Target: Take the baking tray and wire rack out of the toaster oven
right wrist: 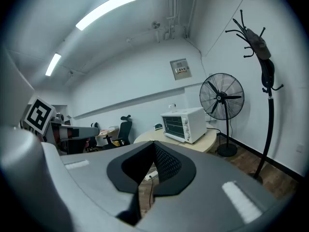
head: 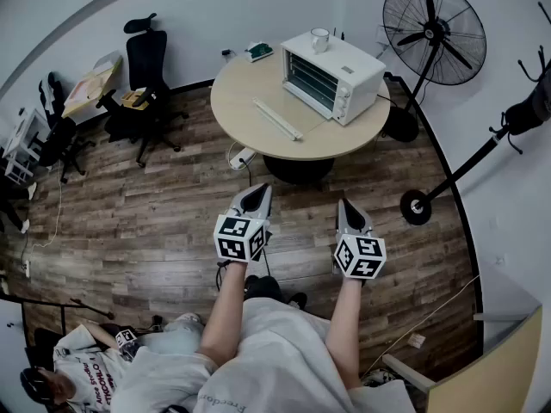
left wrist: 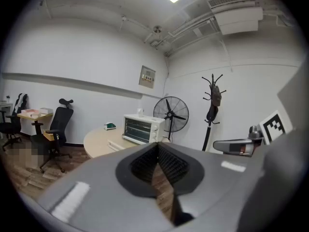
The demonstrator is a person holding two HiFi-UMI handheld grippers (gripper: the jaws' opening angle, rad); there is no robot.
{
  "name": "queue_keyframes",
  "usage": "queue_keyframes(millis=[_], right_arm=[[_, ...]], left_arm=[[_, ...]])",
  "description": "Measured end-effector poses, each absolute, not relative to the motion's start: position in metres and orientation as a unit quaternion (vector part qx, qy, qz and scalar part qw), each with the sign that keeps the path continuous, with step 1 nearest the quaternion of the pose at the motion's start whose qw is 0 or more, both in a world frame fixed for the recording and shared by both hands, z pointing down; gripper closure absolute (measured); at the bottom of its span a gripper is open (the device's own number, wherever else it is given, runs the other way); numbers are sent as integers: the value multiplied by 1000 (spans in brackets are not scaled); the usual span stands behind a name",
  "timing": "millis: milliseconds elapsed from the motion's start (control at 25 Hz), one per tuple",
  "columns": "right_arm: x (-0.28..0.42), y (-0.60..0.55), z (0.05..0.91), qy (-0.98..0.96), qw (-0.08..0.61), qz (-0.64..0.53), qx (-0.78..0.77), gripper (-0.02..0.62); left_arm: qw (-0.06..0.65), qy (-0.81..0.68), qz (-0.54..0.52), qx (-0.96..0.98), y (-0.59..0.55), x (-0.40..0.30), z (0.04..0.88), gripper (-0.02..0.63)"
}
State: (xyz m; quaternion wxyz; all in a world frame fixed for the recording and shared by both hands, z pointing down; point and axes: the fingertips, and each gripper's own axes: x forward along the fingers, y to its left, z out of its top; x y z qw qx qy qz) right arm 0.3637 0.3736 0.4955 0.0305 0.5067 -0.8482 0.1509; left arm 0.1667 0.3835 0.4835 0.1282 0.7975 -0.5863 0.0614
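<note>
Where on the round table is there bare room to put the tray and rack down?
Widest bare patch: between the white strip and the left rim of the table. A smaller one lies between strip and front rim. The toaster oven fills the right side; a green item sits at the back edge.

Behind the glass door of the white box-shaped toaster oven [head: 334, 76] only faint bars show; what lies inside can't be made out. The small pale cup-like thing [head: 319, 40] on its top and the little green-and-white object [head: 258, 52] at the far edge of the round pale wooden table [head: 241, 80] are too small to name. The black coat stand [head: 456, 172] runs off the head view's right edge, and a seated person [head: 82, 372] is cut by its lower left corner
</note>
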Motion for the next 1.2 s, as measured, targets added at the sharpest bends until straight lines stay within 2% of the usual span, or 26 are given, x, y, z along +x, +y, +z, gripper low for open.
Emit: queue_keyframes(millis=[240,480,680,840,1040,1200], right_arm=[[372,378,505,-847,36,151,508,601],[372,371,497,-853,-12,166,495,601],[354,353,498,-861,-12,163,481,601],[354,336,505,-859,10,163,485,601],[366,299,517,-838,-5,182,514,601],[348,261,529,-834,15,189,518,601]], left_arm=[[138,-593,54,791,387,160,493,565],[129,-593,64,792,385,158,490,565],[121,-590,74,795,365,148,482,565],[131,-580,72,801,342,153,487,565],[151,-554,73,815,300,163,499,565],[167,-545,68,819,257,148,511,565]])
